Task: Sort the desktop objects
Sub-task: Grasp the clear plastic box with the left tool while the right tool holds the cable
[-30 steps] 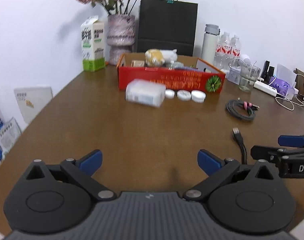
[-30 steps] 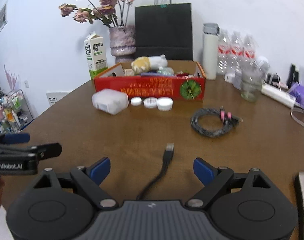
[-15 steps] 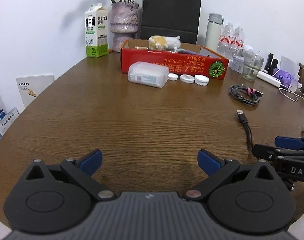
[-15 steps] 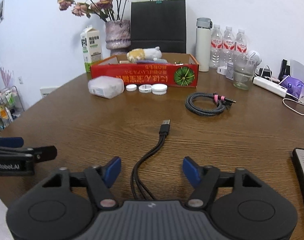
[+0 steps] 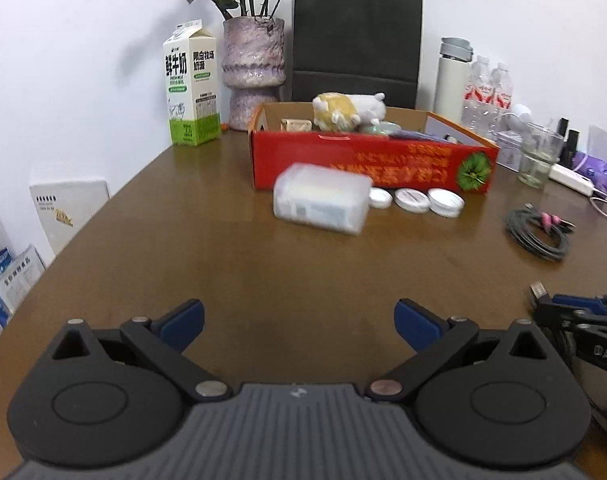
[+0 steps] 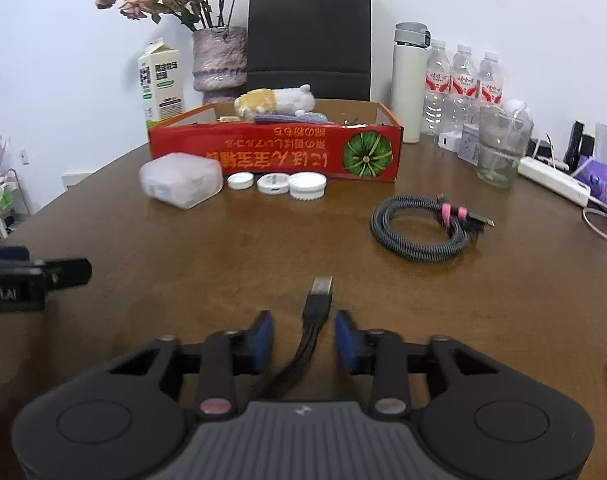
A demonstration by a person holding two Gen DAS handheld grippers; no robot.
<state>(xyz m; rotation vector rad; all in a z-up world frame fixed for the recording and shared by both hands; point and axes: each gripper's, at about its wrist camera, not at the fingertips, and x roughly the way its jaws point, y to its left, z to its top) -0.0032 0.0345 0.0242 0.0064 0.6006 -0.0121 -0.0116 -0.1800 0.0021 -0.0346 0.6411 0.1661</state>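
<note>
My right claw [image 6: 303, 338] is closing around the black cable [image 6: 317, 308], which lies on the bench [image 6: 463, 300] between its pads; they do not yet press it. My left claw [image 5: 299, 320] hangs released, with nothing in it. The cable looks light and limp, so I judge the stiff plug end just ahead of my pads will droop if I lift; holding close behind the plug seems best. I count one loose cable, one coiled cable [image 6: 421, 226], three white lids [image 6: 277, 184], one frosted case [image 6: 181, 184] and one red box [image 6: 275, 154].
</note>
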